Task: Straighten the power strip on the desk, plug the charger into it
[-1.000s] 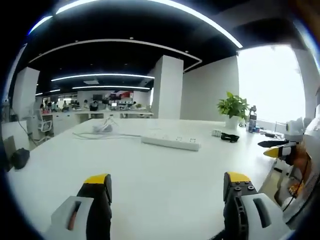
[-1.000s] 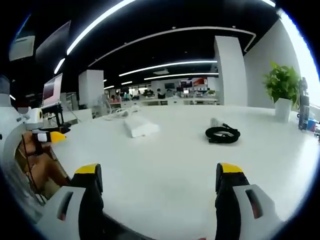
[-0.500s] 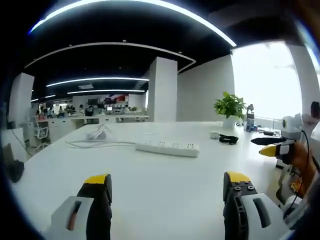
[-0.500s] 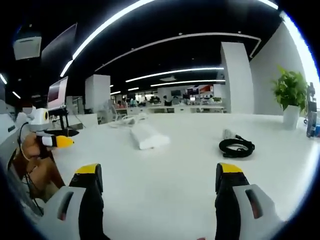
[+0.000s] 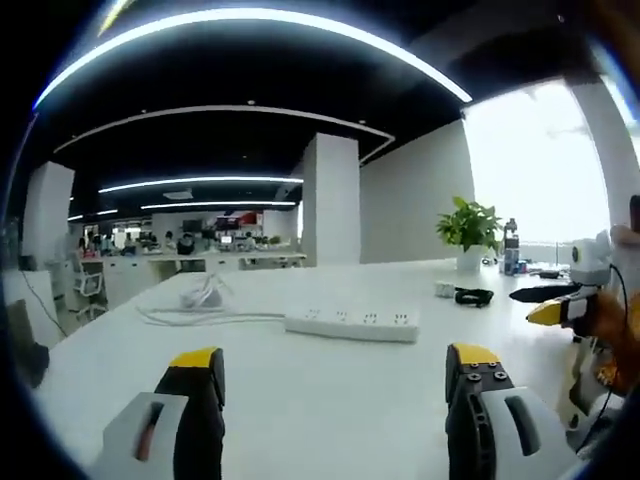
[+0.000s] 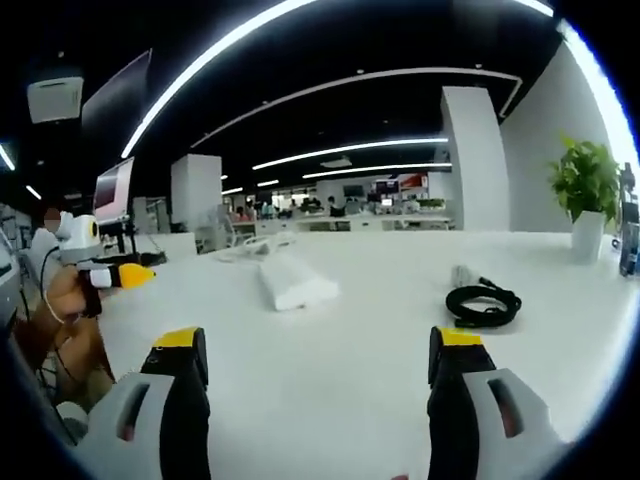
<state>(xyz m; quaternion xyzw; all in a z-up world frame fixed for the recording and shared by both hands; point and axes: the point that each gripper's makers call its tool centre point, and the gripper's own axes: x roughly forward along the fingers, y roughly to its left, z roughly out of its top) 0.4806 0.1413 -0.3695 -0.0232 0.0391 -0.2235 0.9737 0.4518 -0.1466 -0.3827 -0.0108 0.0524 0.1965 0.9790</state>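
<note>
power strip (image 5: 352,323) beyond left gripper (image 5: 335,375)

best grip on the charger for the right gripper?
Probably the white plug body, not the coiled black cable lying beside it. It's rigid, while the loops would likely slip. Bring the open right gripper down from above, jaws across the body's sides; its prong end can't be made out.

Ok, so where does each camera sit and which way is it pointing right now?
Left gripper view: rides the left gripper, low over the desk, facing the power strip side-on; right gripper and a hand at the right edge.
Right gripper view: rides the right gripper, facing the strip end-on, charger to its right; left gripper and a hand at the left edge.
Shared: desk, strip, charger, plant, each other's gripper.
</note>
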